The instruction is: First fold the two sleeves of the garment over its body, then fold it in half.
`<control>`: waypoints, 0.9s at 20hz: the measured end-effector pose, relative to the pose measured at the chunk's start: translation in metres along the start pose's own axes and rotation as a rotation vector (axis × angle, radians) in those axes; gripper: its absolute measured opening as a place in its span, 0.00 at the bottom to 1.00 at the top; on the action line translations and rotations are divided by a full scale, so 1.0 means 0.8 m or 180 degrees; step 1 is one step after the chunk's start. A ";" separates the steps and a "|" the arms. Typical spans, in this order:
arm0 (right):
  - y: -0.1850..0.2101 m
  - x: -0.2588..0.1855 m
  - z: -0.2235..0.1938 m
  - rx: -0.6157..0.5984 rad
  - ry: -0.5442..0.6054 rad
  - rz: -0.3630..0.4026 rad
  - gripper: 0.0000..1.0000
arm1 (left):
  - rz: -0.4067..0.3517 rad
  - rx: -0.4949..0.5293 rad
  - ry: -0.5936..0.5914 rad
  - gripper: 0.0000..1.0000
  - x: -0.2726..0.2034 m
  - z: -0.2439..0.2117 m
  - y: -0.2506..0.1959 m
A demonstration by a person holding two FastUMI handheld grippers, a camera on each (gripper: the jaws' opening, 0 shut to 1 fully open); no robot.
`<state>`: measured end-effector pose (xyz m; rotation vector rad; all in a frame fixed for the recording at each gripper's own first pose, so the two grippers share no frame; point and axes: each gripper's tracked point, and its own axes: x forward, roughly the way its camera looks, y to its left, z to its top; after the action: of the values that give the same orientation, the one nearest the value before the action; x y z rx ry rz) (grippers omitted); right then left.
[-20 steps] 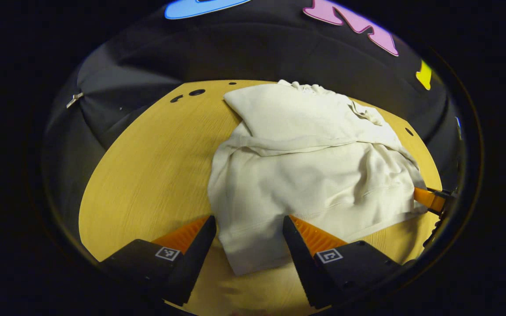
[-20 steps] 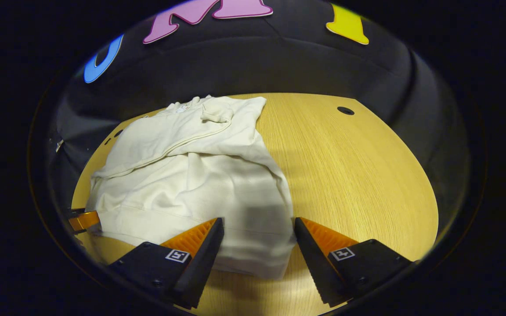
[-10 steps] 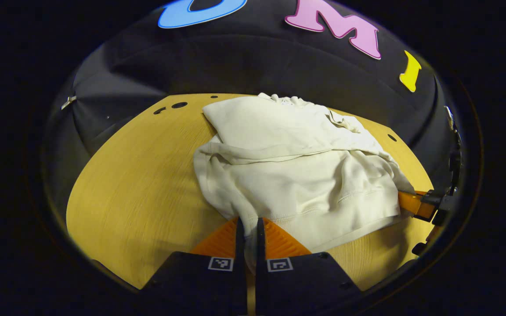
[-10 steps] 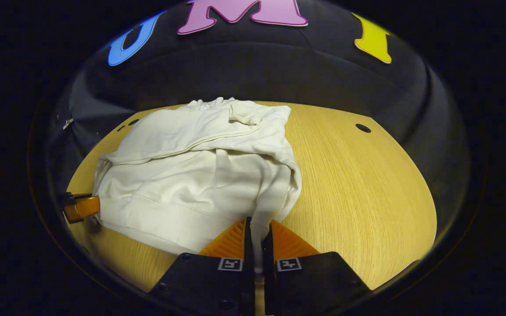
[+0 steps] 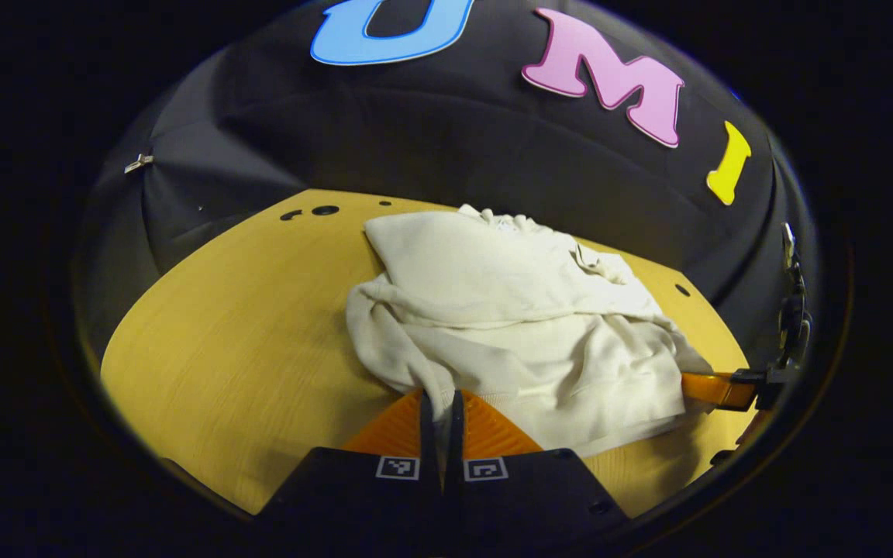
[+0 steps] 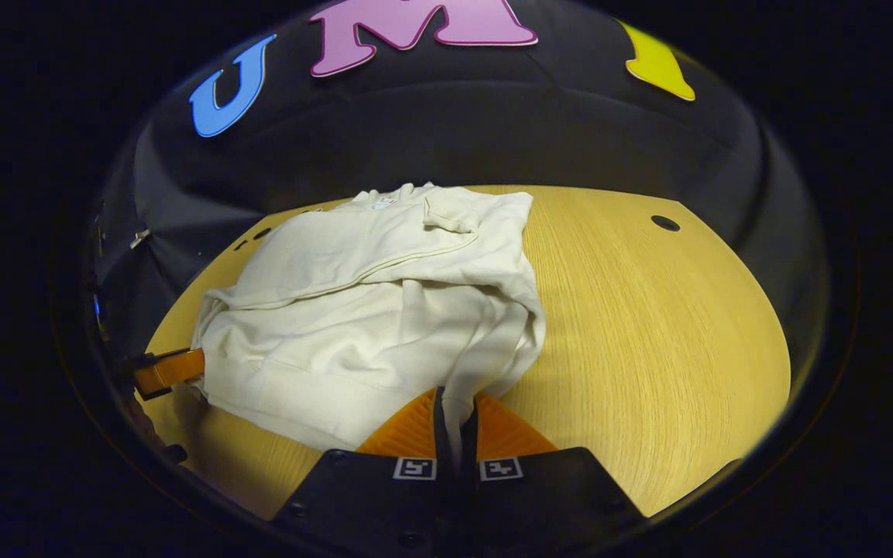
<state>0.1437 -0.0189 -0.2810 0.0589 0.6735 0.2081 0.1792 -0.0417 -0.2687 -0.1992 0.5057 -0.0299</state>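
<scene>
Cream garment (image 5: 516, 325) pinched by both tools

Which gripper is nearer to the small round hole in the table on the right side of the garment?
Right. The right gripper pinches the garment corner on the side of the hole; the left gripper holds the opposite corner, with the garment's whole width between.
</scene>
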 end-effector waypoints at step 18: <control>0.024 0.064 0.216 0.0282 -0.0880 0.0065 0.05 | -0.0134 -0.0143 -0.0898 0.06 0.077 0.202 -0.022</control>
<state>0.2870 0.0130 -0.1751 0.1764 0.4064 0.1855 0.3117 -0.0347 -0.1566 -0.2537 0.2211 -0.0307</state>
